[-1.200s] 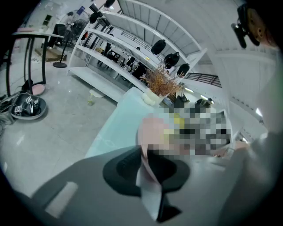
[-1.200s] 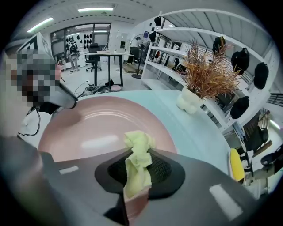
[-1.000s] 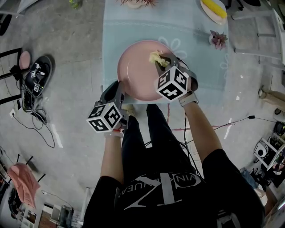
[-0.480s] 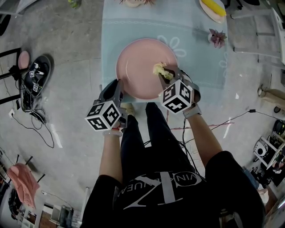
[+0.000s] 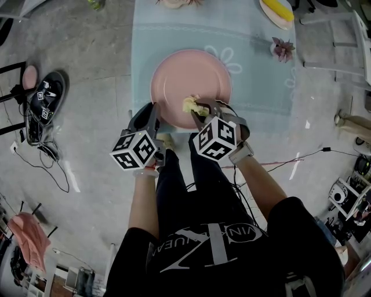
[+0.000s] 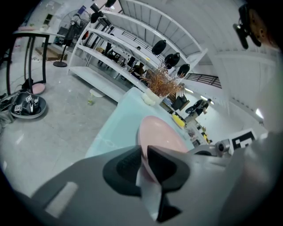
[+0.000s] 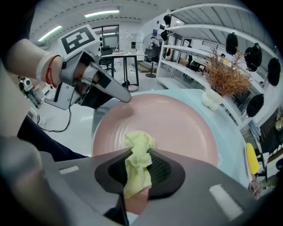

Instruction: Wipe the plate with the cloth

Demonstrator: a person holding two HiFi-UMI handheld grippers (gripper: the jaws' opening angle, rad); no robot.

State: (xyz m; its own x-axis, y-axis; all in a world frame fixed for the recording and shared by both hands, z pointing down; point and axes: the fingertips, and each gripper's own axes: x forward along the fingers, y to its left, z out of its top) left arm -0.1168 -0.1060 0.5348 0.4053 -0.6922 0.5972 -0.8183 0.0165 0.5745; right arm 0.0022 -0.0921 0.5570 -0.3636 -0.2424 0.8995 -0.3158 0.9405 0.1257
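Plate [image 5: 188,78]: pink, round, shallow, with faint rings on its face. It sits at the near edge of the table [image 5: 258,64], which carries a pale blue cover with a white flower outline. The plate's face is bare apart from the cloth.

Cloth [image 7: 138,152]: small, yellow-green, crumpled into a wad. It lies against the near part of the plate, close to the rim and roughly midway across. One end bunches out ahead of the jaws and the rest hangs down between them.

Right gripper [image 5: 200,113]: clamped on the cloth, which is pinched between the two ribbed pads. Its tips reach over the plate's near rim. The marker cube rides behind them, held by a hand with a watch at the wrist.

Left gripper [image 6: 143,159]: closed on the plate's near-left rim, with the thin pink edge running up between the dark pads. It stands just beside the right gripper, the two apart.

Person: stands at the near edge of the table in dark clothes, arms reaching forward.

On the table, far side:
- A small reddish plant [image 5: 283,50], well apart from the plate.
- A yellow item on a pale dish [image 5: 278,11] at the far right corner.
- Dried twigs in a white vase [image 7: 225,77].

On the grey floor, left of the table:
- A dark round object holding marker cubes [image 5: 46,104], with black cables [image 5: 52,165] trailing from it.
- A pink fabric heap [image 5: 32,232] farther back.

Beyond the table: white shelving [image 6: 110,48] with dark round items hanging from its upper rail.
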